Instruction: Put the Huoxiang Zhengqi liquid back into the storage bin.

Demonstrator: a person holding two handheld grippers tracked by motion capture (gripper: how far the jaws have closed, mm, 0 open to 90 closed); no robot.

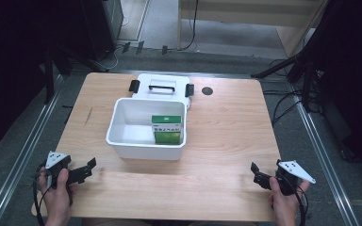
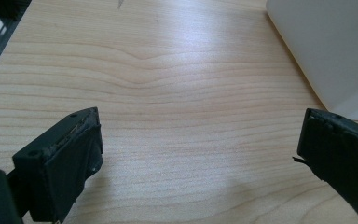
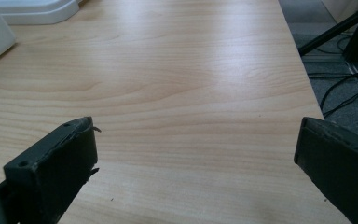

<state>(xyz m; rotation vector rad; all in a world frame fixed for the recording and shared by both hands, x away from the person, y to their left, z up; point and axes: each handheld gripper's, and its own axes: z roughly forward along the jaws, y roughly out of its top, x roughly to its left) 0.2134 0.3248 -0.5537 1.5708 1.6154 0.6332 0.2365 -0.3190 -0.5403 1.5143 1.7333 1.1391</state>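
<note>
Wooden table [image 1: 226, 136]: we are holding both the left gripper [image 1: 86, 170] and right gripper [image 1: 259, 175] spread, ideally approaching the white bin [image 1: 143, 141] squarely.

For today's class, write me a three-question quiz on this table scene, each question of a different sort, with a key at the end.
1. True or false: the green carton stands inside the white bin.
2. Multiple choice: the white lid with the black handle lies (A) on top of the bin, (B) on the table behind the bin, (C) on the floor.
3. Fill in: both the left tongs and the right tongs are ____ and hold nothing.

Key: 1 true; 2 B; 3 open.
</note>
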